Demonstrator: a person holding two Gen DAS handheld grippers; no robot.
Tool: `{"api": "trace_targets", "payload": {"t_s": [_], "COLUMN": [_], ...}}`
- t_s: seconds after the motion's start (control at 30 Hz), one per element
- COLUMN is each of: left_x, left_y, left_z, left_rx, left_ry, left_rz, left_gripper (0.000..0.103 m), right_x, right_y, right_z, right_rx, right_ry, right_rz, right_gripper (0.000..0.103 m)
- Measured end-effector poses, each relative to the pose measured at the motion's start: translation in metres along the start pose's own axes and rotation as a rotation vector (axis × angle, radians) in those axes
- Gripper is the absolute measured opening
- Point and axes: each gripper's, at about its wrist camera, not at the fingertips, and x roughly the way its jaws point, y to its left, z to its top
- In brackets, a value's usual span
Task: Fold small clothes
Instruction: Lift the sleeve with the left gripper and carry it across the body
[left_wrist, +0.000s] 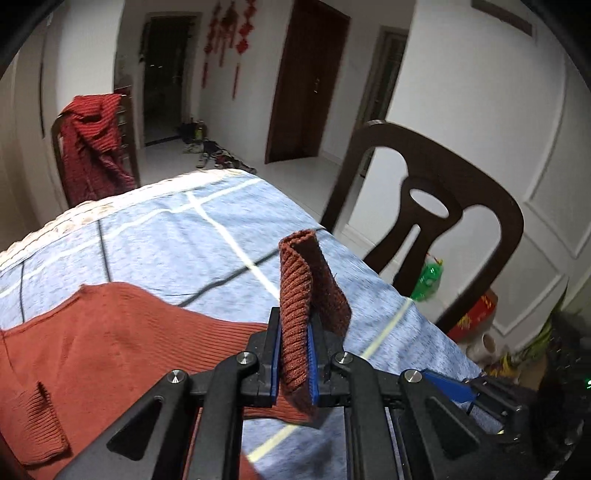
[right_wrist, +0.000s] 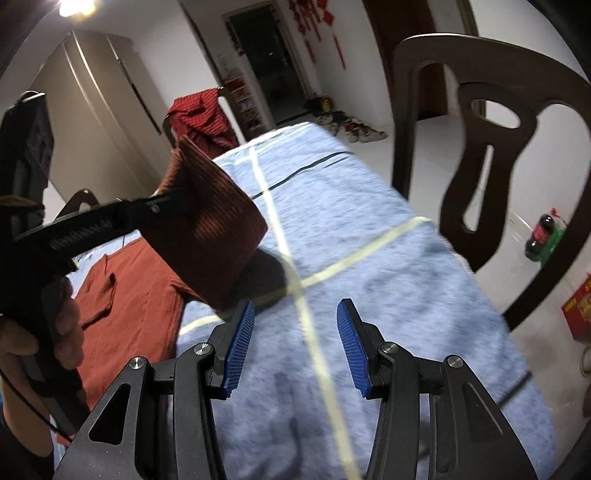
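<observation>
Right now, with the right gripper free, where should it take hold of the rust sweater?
Probably the ribbed hem of the rust sweater, low from the near table edge: it lies flat on the blue tablecloth, while the left gripper lifts the sleeve cuff.

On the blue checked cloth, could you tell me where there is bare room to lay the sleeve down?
The blue checked cloth lies bare beneath the open right gripper, out to the dark chair, and towards its far end. The rust sweater crowds the side by the left gripper, shut on its sleeve.
</observation>
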Motion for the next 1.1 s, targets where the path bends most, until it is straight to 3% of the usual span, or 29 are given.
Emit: {"api": "trace_targets", "payload": {"t_s": [0.47,1.0,1.1], "left_x": [-0.04,-0.058,-0.056], "left_y": [0.074,0.137,0.14], "left_z": [-0.001,-0.04,-0.05], "left_rx": [-0.177,-0.344,-0.33], "left_ry": [-0.1,-0.119,-0.106], "left_rz": [0.041,0.108,0.143], "left_gripper": [0.013,0.013,0.013], "right_x": [0.045,0.077,0.08], "right_y": [0.048,0.078,0.083], "right_z": [0.011,0.013,0.013], "right_rx": [-0.082,-0.119,-0.129], "right_ry": [0.076,0.117,0.121], "right_rz": [0.055,0.059,0.055], "right_gripper": [0.048,0.048,0.048]}}
